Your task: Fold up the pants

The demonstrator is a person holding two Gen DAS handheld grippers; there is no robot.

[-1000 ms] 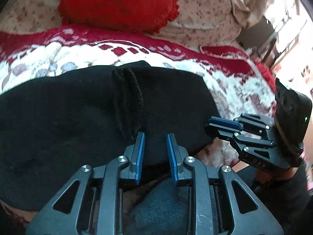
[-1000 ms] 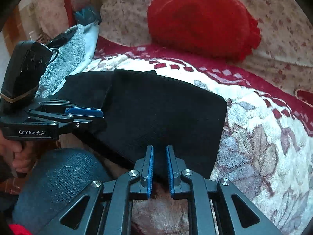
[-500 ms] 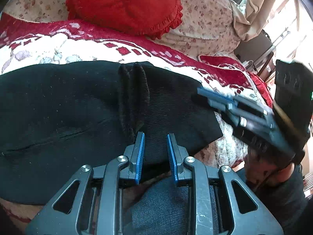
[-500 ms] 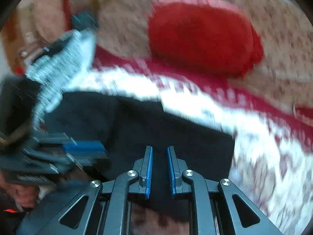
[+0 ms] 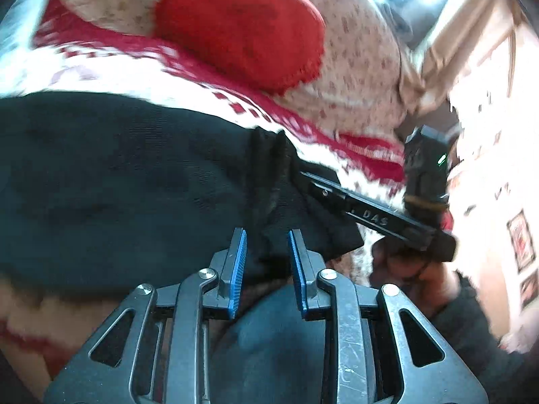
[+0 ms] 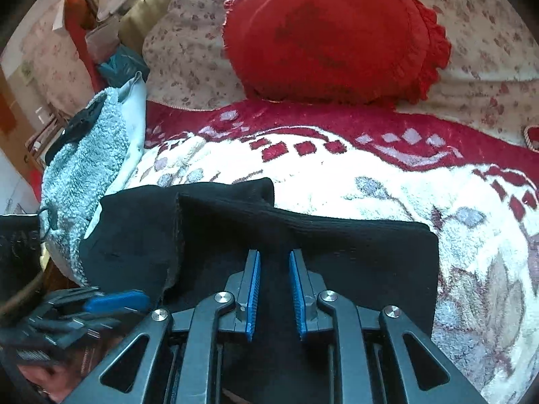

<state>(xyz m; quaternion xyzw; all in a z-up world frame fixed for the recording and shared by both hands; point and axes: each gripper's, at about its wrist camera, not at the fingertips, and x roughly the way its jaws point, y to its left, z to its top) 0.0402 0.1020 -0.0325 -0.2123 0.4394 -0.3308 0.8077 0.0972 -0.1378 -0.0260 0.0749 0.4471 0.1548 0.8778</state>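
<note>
The black pants (image 5: 118, 181) lie folded on a red and white patterned blanket (image 6: 370, 175). A raised seam ridge (image 5: 269, 168) runs across them in the left wrist view. My left gripper (image 5: 266, 235) is open at the pants' near edge, with black cloth between its blue pads. My right gripper (image 6: 273, 256) is open low over the pants (image 6: 353, 256), with cloth between its pads. The right gripper also shows in the left wrist view (image 5: 337, 192), lying across the pants' right end. The left gripper shows blurred at the lower left of the right wrist view (image 6: 111, 303).
A red heart-shaped cushion (image 6: 330, 37) leans on a floral pillow (image 6: 188, 43) at the back. A pale blue fleece garment (image 6: 84, 175) lies at the left. My knee in dark jeans (image 5: 276, 343) is under the left gripper. Pictures hang on a wall (image 5: 518, 235) at the right.
My right gripper has moved forward over the pants' right end and its jaws have spread a little. The left gripper has swung to the left.
</note>
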